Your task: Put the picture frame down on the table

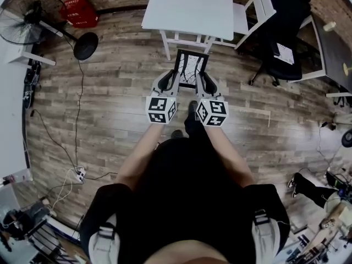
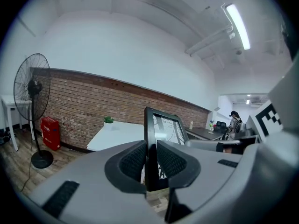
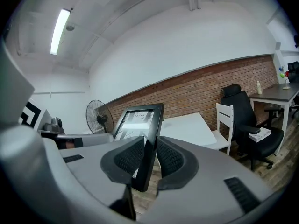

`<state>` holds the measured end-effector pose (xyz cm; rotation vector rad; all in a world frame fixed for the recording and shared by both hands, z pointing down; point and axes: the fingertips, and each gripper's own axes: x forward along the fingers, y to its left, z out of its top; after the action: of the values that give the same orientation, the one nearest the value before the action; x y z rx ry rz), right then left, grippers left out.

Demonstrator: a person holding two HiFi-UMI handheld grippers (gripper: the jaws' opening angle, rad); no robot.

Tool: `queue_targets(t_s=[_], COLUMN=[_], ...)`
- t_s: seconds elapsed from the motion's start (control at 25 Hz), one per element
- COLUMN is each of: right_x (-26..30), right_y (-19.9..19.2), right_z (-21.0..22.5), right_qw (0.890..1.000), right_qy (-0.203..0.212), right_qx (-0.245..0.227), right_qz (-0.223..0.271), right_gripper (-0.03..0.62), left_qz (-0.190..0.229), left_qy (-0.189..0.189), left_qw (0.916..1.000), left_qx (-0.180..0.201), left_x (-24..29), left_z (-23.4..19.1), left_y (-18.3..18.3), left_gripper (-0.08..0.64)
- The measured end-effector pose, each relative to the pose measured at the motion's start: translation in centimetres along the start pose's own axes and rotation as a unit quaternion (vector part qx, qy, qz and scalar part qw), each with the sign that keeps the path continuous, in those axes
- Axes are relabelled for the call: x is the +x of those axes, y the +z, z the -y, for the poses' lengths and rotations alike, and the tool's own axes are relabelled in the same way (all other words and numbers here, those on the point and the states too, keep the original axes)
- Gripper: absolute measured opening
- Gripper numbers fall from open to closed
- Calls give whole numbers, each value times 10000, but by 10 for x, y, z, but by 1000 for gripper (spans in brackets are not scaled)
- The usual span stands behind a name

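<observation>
Picture frame (image 1: 192, 69): black border, pale print behind glass, held off the wooden floor (image 1: 110, 92) in front of me, roughly upright with its face toward me. Left gripper (image 1: 175, 77) clamped on the frame's left edge, the ribbed pads pressing on both faces of the border. Right gripper (image 1: 201, 78) likewise clamped on the right edge, and the frame leans a little between its pads in the right gripper view. Nothing else supports it; both tongs carry the whole weight. White table (image 1: 187, 7) stands just ahead. From the head view the frame's top sits near the table's front legs, not over the tabletop. Tabletop looks bare apart from a small green plant (image 2: 108, 120) at the far side by the brick wall. White chair (image 1: 258, 4) to the table's right, standing fan (image 1: 33, 18) well off to the left. Progress, as I judge it: pick-up done, carry partly done. Left to do: bring the frame over the tabletop, lower it until it rests, open both tongs.
</observation>
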<state>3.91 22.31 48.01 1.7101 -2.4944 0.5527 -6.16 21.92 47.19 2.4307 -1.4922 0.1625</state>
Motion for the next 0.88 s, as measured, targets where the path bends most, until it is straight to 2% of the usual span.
queue_targets(t_s=[0.32, 0.72, 0.88], right_x=[29, 62, 79], right_y=[3, 16, 26], right_z=[3, 27, 37], right_qw=[9999, 9993, 9991], right_qy=[96, 244, 317], right_qx=[29, 69, 55], right_qz=[-97, -261, -277], right_gripper=[75, 77, 75], left_qz=[-108, -211, -233], left_qy=[119, 235, 296], left_qw=[9999, 9995, 9993], left_qx=[-54, -80, 48], left_x=[18, 58, 75], left_z=[-19, -25, -28], left_y=[1, 13, 21], left_gripper=[81, 81, 81])
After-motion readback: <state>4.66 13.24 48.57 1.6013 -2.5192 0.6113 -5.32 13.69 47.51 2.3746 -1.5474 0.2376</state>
